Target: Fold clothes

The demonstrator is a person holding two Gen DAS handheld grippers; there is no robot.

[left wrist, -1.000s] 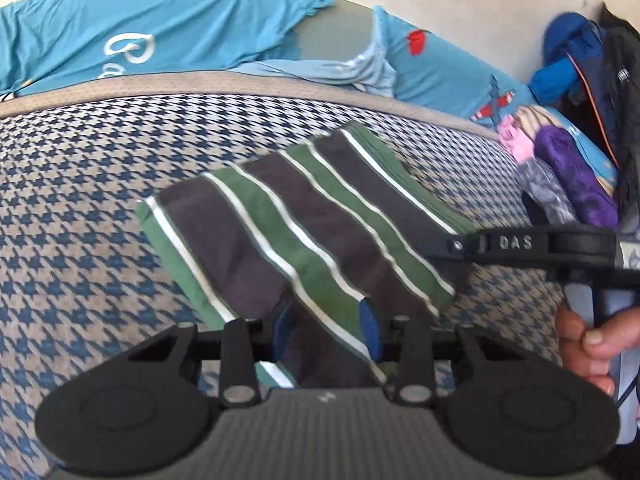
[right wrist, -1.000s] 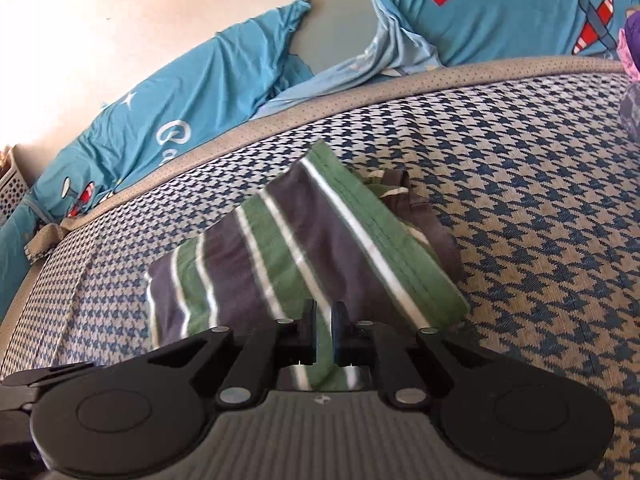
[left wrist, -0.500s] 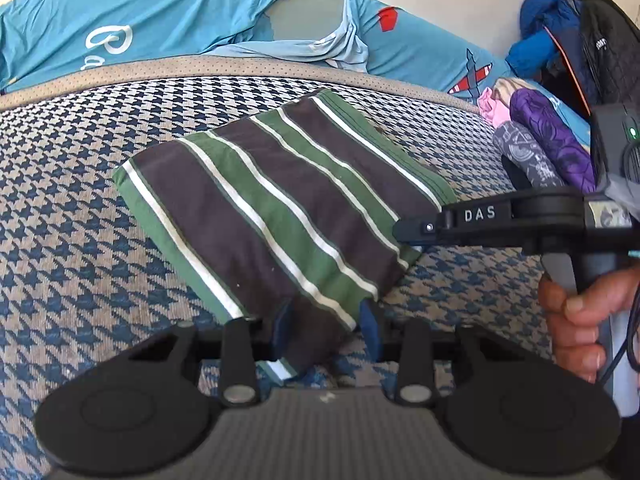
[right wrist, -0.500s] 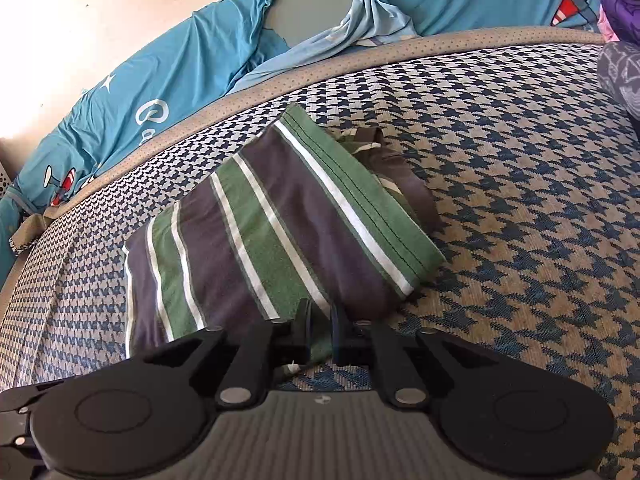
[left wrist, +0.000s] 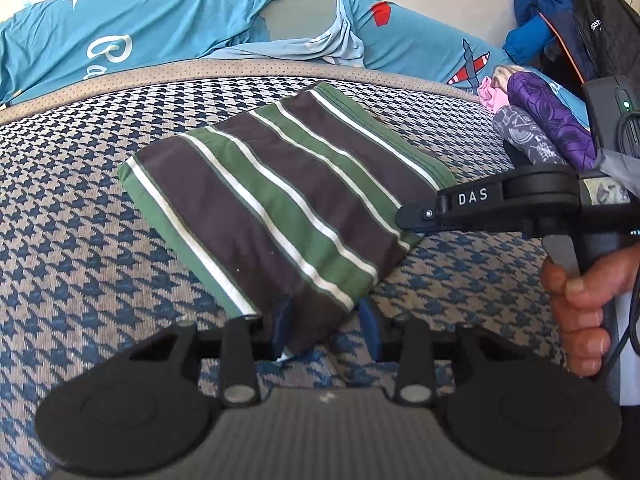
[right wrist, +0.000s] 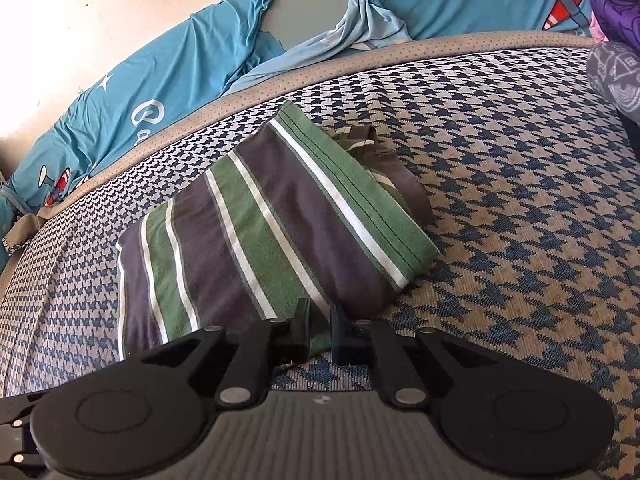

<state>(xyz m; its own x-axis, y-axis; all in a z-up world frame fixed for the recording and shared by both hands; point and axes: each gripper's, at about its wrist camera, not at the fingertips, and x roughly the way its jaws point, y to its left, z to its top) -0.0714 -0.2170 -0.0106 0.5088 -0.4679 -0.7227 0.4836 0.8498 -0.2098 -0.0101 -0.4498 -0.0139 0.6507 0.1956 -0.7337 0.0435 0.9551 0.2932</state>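
the folded striped garment is lying on the houndstooth bed cover. the left gripper is standing wide around its near corner, while the right gripper is pinching its near edge, jaws nearly together

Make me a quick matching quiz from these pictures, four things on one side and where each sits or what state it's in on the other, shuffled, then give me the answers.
Things
1. striped garment
2. left gripper
3. right gripper
4. purple clothes

States or places
A. nearly shut on the garment's near edge
B. piled at the right edge of the bed
C. folded flat on the houndstooth cover
D. open, a corner of the garment between its fingers

Pairs: 1-C, 2-D, 3-A, 4-B
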